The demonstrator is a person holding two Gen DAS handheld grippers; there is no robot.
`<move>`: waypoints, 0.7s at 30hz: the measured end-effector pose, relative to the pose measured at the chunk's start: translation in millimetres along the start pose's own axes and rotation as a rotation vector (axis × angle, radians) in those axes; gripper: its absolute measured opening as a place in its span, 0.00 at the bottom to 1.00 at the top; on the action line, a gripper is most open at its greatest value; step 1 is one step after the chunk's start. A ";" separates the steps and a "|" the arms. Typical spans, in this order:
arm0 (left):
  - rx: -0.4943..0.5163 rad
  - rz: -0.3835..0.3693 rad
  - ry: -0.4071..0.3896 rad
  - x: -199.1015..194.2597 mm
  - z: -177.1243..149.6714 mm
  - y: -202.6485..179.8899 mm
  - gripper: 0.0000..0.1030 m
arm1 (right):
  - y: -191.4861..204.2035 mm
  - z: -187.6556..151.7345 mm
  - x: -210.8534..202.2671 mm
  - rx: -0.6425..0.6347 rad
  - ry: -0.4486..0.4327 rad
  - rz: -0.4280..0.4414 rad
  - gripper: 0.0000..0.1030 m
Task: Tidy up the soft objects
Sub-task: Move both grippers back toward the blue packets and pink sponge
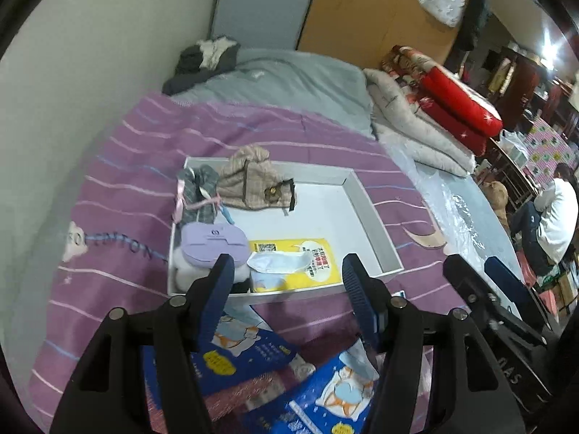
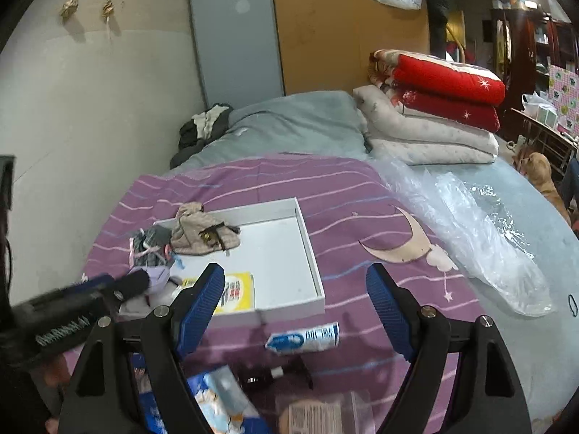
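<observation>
A shallow white tray lies on the purple striped bedspread; it also shows in the right wrist view. It holds a beige cloth bag, grey plaid cloth with pink ribbon, a lilac pouch, white soft items and a yellow tissue pack. My left gripper is open and empty above the tray's near edge. Two blue packs lie below it. My right gripper is open and empty above a blue-and-white pack on the bedspread.
Folded red and white quilts are stacked at the back right. Crumpled clear plastic lies right of the tray. A dark clothes heap sits by the wall. A seated person is beyond the bed's right edge.
</observation>
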State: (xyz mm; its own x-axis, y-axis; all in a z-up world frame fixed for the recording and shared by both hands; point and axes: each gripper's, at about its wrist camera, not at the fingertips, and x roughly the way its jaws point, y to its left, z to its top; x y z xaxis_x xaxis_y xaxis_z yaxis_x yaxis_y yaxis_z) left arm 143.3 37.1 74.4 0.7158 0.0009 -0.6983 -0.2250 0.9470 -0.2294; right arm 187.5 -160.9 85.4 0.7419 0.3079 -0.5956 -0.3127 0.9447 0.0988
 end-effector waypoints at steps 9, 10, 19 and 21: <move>0.099 0.007 -0.003 -32.7 -47.7 5.5 0.65 | 7.5 -38.5 -33.1 0.015 0.074 0.169 0.79; 0.093 0.010 -0.008 -35.3 -55.5 8.3 0.65 | 8.7 -45.0 -32.8 0.015 0.093 0.172 0.79; 0.121 -0.010 0.078 -35.8 -134.9 17.1 0.63 | 28.0 -143.1 -17.0 -0.111 0.270 0.197 0.81; 0.129 0.028 0.117 -27.3 -147.5 16.7 0.62 | 32.6 -156.3 -6.4 -0.129 0.357 0.212 0.92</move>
State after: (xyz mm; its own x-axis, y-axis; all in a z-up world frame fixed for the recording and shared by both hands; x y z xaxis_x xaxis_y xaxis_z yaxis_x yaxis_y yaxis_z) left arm 22.5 5.5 -10.3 0.6273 -0.0025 -0.7788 -0.1513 0.9806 -0.1250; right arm 79.8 -149.7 -32.1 0.4088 0.4140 -0.8133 -0.5248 0.8357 0.1617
